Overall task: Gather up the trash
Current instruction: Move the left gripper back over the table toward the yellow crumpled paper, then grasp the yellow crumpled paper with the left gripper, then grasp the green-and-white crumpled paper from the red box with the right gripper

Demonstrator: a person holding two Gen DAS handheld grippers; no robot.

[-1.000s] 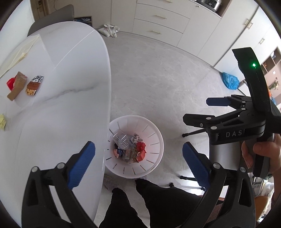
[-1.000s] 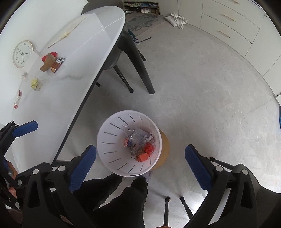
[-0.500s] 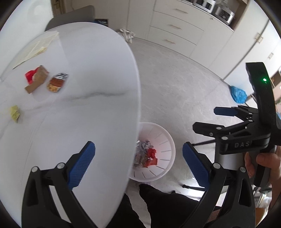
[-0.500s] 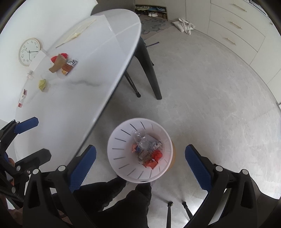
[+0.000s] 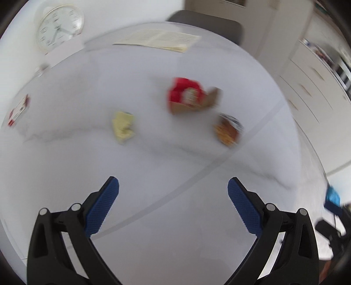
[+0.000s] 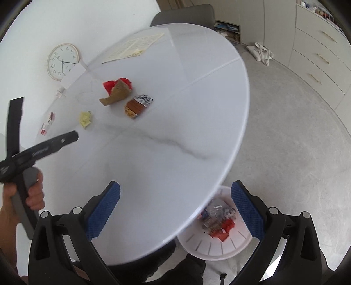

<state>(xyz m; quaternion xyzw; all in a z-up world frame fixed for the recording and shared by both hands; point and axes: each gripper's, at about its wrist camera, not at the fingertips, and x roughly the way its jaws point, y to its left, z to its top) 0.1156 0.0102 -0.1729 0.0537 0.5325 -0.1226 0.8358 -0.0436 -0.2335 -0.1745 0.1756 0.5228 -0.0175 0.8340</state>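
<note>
Three pieces of trash lie on the white table point(image 5: 175, 208): a red and brown wrapper point(image 5: 190, 96) point(image 6: 117, 89), a brown snack packet point(image 5: 228, 130) point(image 6: 138, 106) and a crumpled yellow wrapper point(image 5: 122, 127) point(image 6: 85, 119). My left gripper point(image 5: 173, 197) is open and empty above the table, well short of them; the view is blurred. My right gripper point(image 6: 175, 201) is open and empty over the table's near edge. The white trash basket point(image 6: 219, 250) with several wrappers sits on the floor below the table edge. The left gripper also shows in the right wrist view point(image 6: 43, 149).
A wall clock point(image 6: 62, 61) leans at the table's back. Papers point(image 6: 133, 47) lie at the far side, a small red and white card point(image 6: 47, 123) at the left. A grey chair point(image 6: 184, 14) stands behind the table. Cabinets point(image 6: 318, 54) line the right wall.
Both grippers have swung up and left from the basket toward the table. The left one now faces the trash on the tabletop. Both stay open.
</note>
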